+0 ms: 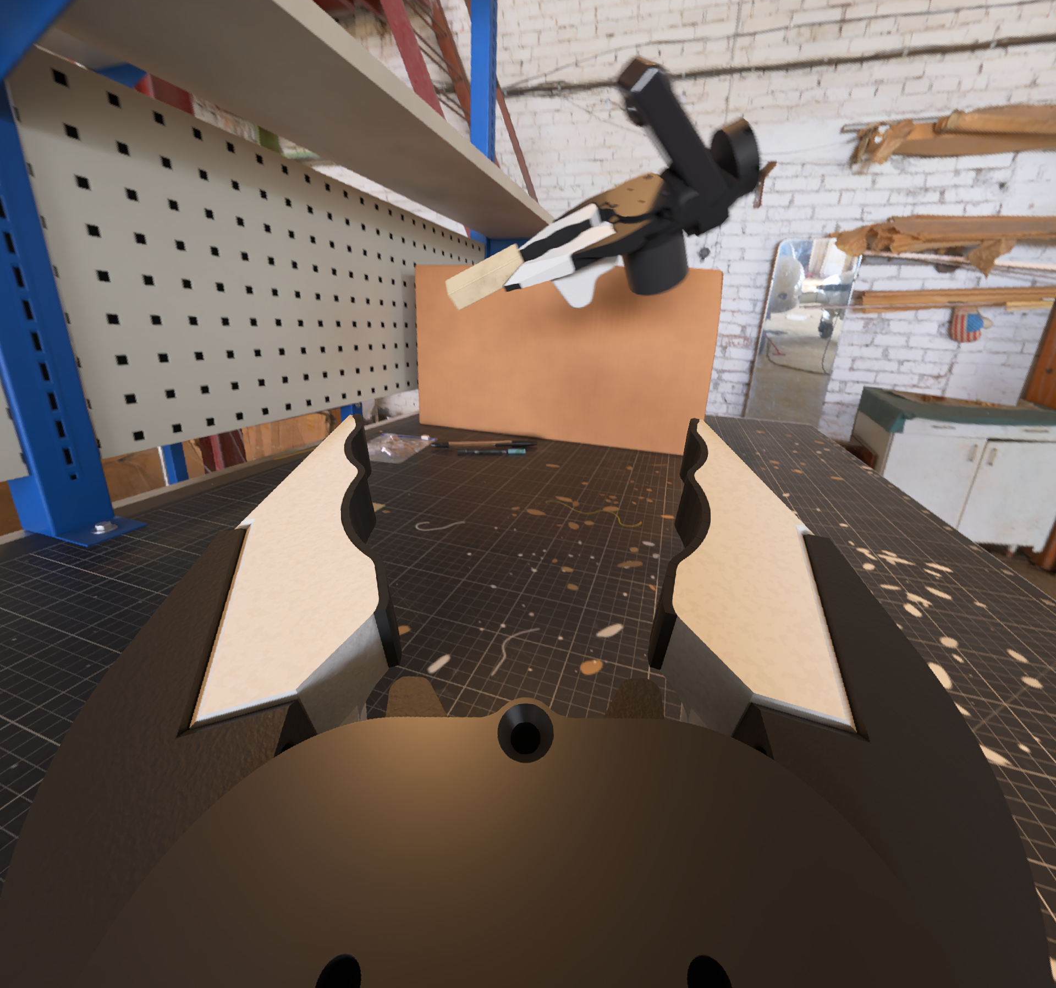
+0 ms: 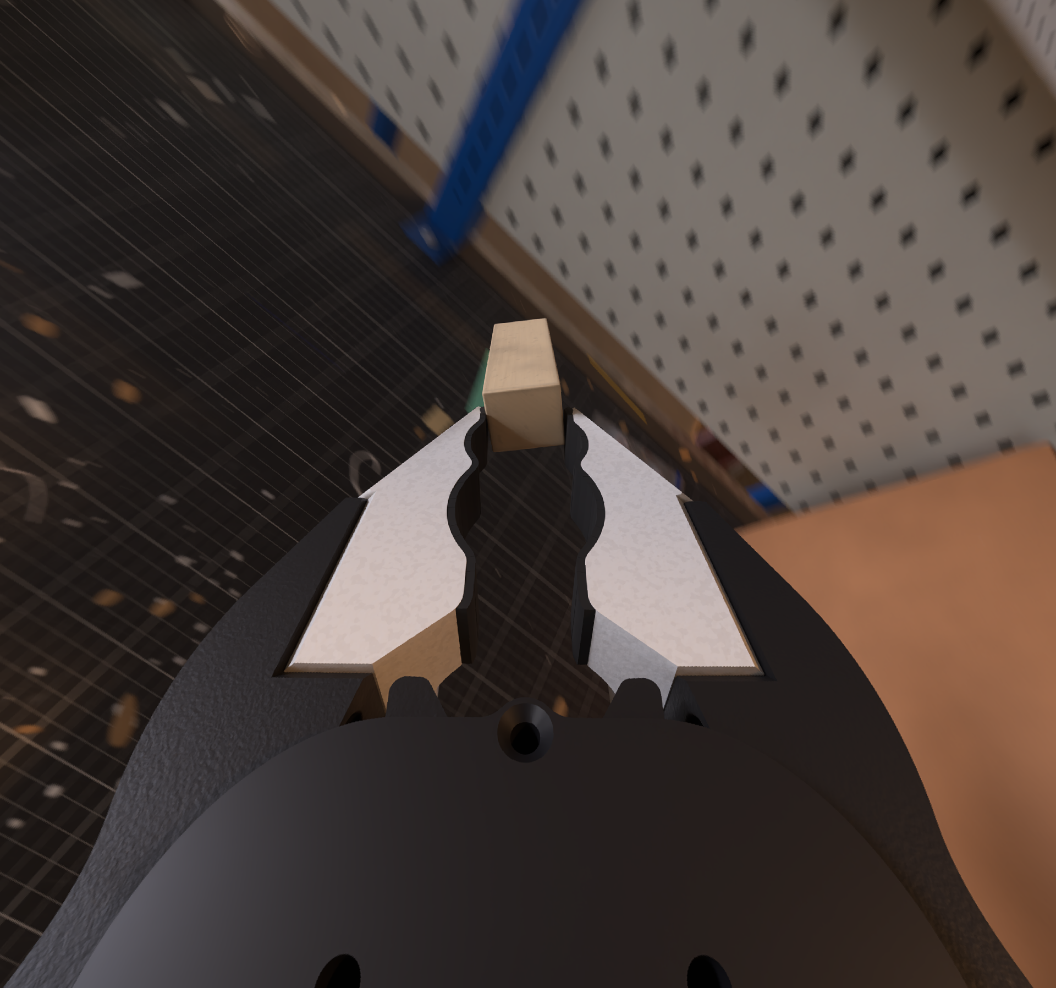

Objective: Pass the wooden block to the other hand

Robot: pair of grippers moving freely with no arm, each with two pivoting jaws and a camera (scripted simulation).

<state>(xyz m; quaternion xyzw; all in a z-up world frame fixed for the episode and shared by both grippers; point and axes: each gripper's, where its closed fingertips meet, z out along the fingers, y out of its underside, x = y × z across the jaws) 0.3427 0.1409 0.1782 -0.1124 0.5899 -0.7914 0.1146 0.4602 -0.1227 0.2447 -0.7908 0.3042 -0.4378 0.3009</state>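
Observation:
The wooden block is a pale, elongated piece clamped at one end between the tips of my right gripper, which is shut on it. In the left wrist view the right gripper hangs in the air ahead and above, tilted down to the left, with the block sticking out past its fingertips. My left gripper is open and empty, low over the dark cutting mat, well below and short of the block.
A beige pegboard on a blue frame with a shelf above stands at the left. An orange board leans at the mat's far end. Pens and a plastic bag lie before it. A white cabinet stands at the right.

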